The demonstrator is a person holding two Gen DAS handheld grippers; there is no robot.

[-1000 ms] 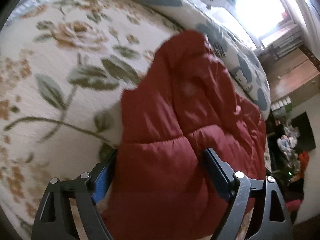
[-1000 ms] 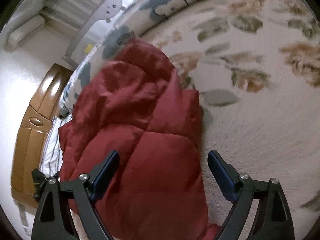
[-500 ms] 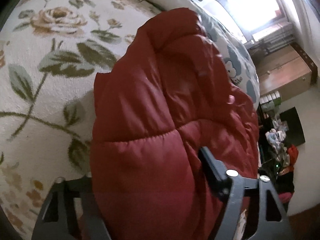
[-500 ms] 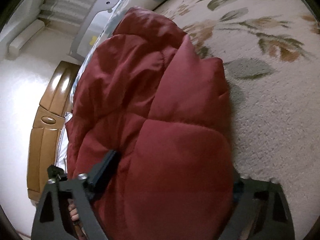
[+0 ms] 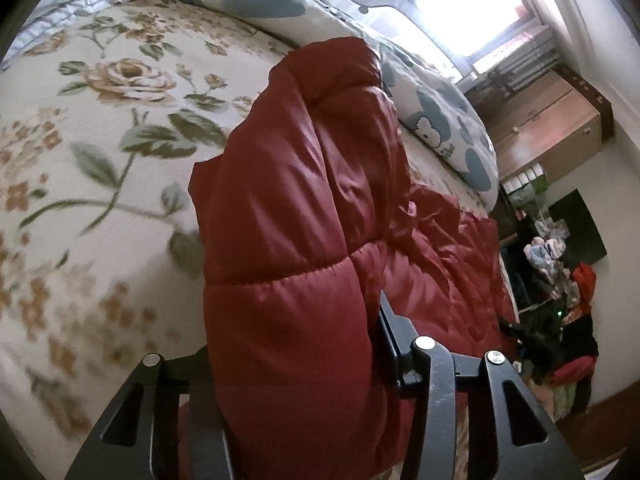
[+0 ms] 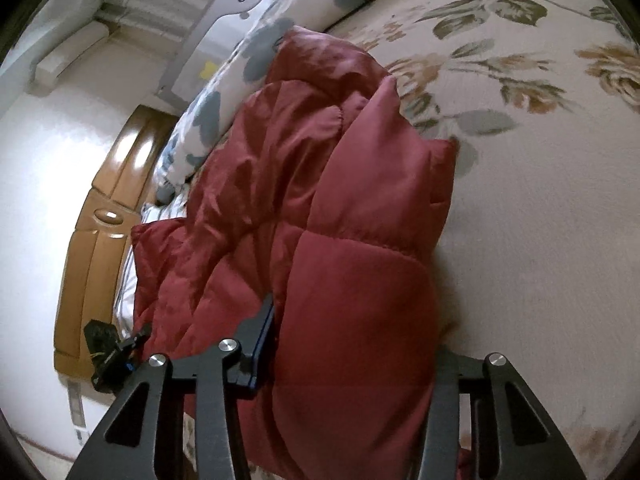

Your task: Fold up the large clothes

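Both tools have just been closing, and each now pinches a thick edge of the dark red quilted puffer coat (image 5: pixel 304 216): the left tool (image 5: pixel 298 344) bites one padded panel, the right tool (image 6: pixel 352 344) another. The coat lies on the bed with the cream rose-print cover (image 5: pixel 80 152), its gripped end raised off the cover, the rest trailing toward the blue-and-white printed pillow (image 5: pixel 440 112).

The risk, I'd say: that shiny shell looks slippery and the filling springy, so a fat wad could squeeze out of either pinch mid-lift. An uneven pull between the hands could skew the fold or drag the lower layer along.

The coat looks puffy, stitched in broad panels, glossy, creased and bunched, folded over itself.
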